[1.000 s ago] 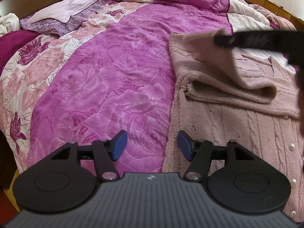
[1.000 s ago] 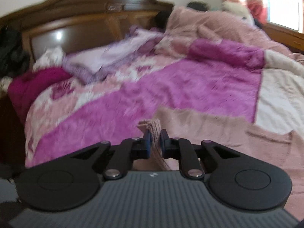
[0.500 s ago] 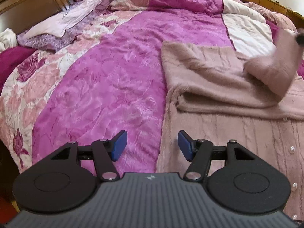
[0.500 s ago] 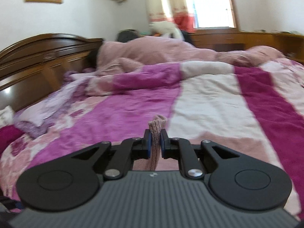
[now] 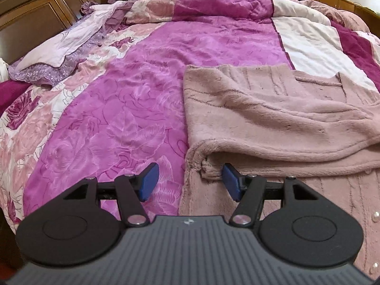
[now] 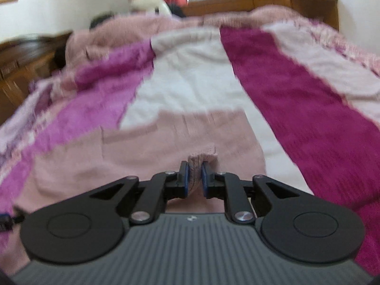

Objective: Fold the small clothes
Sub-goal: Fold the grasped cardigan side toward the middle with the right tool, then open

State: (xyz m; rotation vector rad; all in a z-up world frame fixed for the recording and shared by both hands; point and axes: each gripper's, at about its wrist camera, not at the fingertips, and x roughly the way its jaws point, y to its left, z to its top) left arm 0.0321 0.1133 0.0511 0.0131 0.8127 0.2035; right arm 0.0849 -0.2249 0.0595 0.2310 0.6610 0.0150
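A fluffy pink cardigan (image 5: pixel 273 109) lies flat on the bed, its left sleeve folded across the body. My left gripper (image 5: pixel 190 181) hovers open over the cardigan's left edge, with the corner of the fold by its right fingertip (image 5: pixel 231 181). In the blurred right wrist view, the same cardigan (image 6: pixel 142 152) spreads below my right gripper (image 6: pixel 194 178). Its jaws are opening, but the pads still pinch the sleeve cuff (image 6: pixel 201 158) just above the garment.
A magenta rose-patterned quilt (image 5: pixel 118 109) covers the bed, with white and dark pink stripes (image 6: pixel 296 99) to the right. Lilac cloth (image 5: pixel 59 47) lies near the wooden headboard (image 5: pixel 35 4). Pearl buttons (image 5: pixel 375 213) line the cardigan's front. Pink bedding is heaped at the far end.
My right gripper swung the sleeve rightward across the cardigan, sank toward it and left the left wrist view. My left gripper shifted right, closer to the fold's corner, still open.
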